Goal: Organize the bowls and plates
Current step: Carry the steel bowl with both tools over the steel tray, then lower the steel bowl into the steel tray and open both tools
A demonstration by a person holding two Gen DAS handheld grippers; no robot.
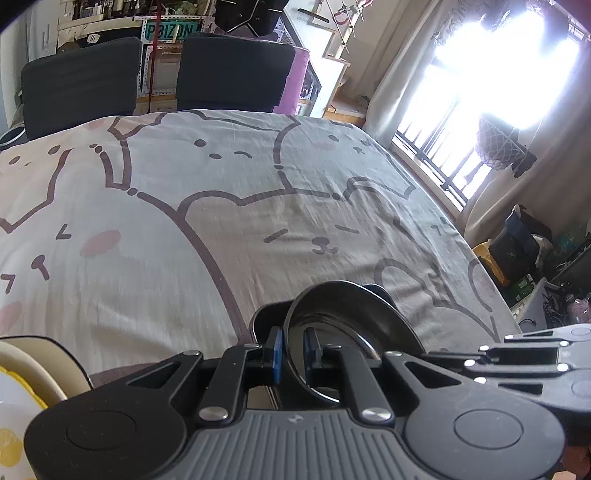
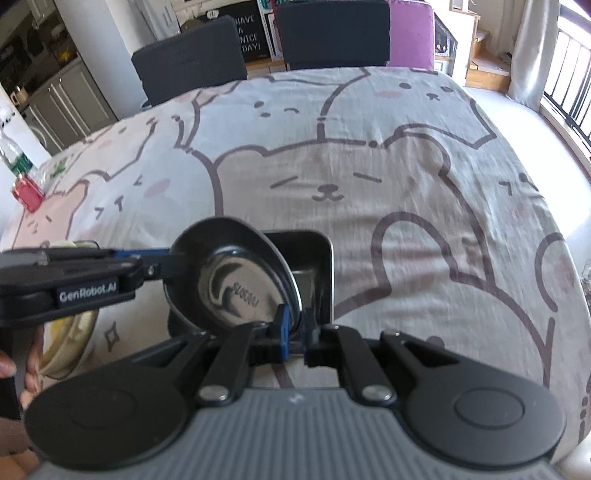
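A round steel bowl (image 1: 332, 325) (image 2: 229, 280), dark outside and shiny inside, hangs tilted just above the bear-print tablecloth. My left gripper (image 1: 293, 350) (image 2: 173, 262) is shut on one side of its rim. My right gripper (image 2: 295, 332) is shut on the opposite side of that rim; in the left wrist view its linkage (image 1: 524, 354) comes in from the right, with the fingertips hidden. Right behind and partly under the bowl stands a black square dish (image 2: 317, 254) (image 1: 264, 317) on the cloth.
A cream dish with yellow inside (image 1: 33, 373) (image 2: 70, 332) sits to the left, close to the bowl. A plastic bottle (image 2: 11, 151) and a red object (image 2: 27, 192) stand at the far left. Two dark chairs (image 2: 332, 33) line the far edge. A hand (image 2: 14, 369) holds the left gripper.
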